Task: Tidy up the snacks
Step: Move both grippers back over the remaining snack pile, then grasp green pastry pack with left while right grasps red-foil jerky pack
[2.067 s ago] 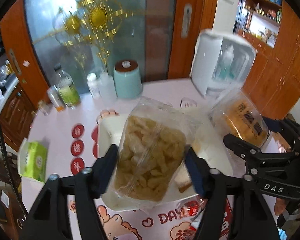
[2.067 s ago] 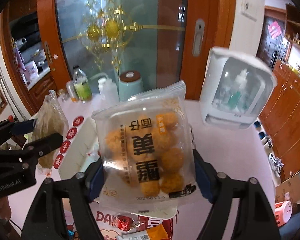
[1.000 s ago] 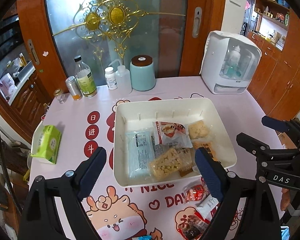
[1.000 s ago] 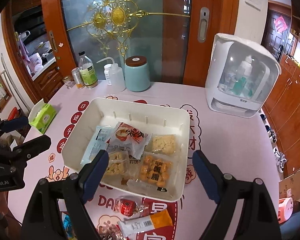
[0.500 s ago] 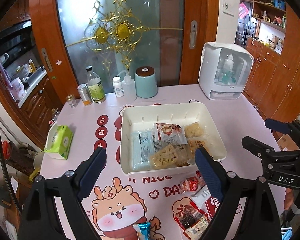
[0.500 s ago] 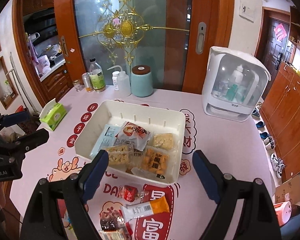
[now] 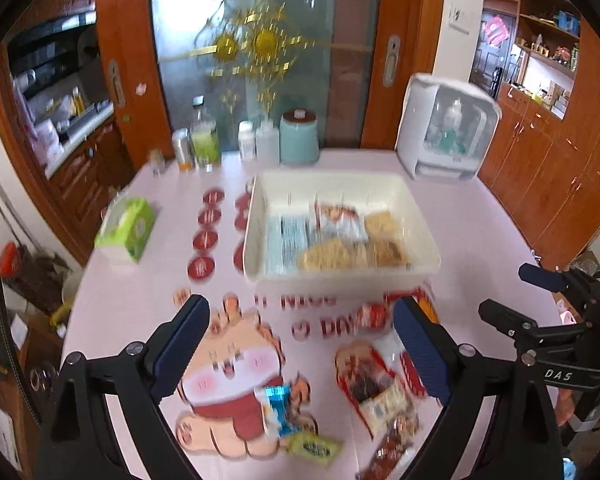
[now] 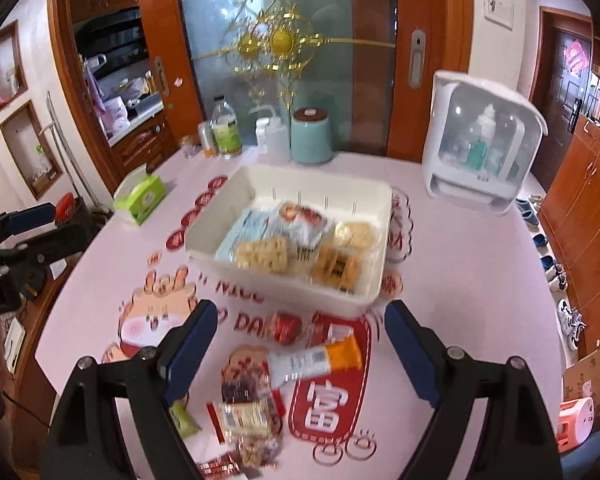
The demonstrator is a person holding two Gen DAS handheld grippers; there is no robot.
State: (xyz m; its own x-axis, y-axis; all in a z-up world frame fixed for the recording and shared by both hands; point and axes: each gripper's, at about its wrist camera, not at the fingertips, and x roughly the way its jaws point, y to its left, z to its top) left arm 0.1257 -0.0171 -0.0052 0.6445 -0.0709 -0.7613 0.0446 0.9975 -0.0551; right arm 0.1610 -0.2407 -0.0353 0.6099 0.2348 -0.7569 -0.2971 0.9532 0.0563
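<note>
A white bin [image 7: 340,280] [image 8: 288,290] stands mid-table holding several snack bags, among them a yellow crisps bag [image 7: 332,256] [image 8: 262,254]. In front of it loose snacks lie on the pink tablecloth: a blue packet [image 7: 278,408], a red candy [image 8: 286,328], an orange-and-white bar [image 8: 316,358] and a dark packet [image 8: 244,396]. My left gripper [image 7: 300,312] hovers above the cloth short of the bin, jaws opening, nothing between them. My right gripper [image 8: 300,314] hangs open and empty over the loose snacks. The picture is motion-blurred.
A green tissue pack [image 7: 128,228] [image 8: 142,196] lies at the table's left edge. Bottles and a teal canister [image 7: 300,140] [image 8: 312,138] line the far edge. A white appliance [image 7: 448,132] [image 8: 484,140] stands at the far right. Wooden cabinets surround the table.
Two seconds ago each gripper held a snack bag over the bin; both bags now lie in it. Both open grippers have since drawn back, bringing the loose snacks into view.
</note>
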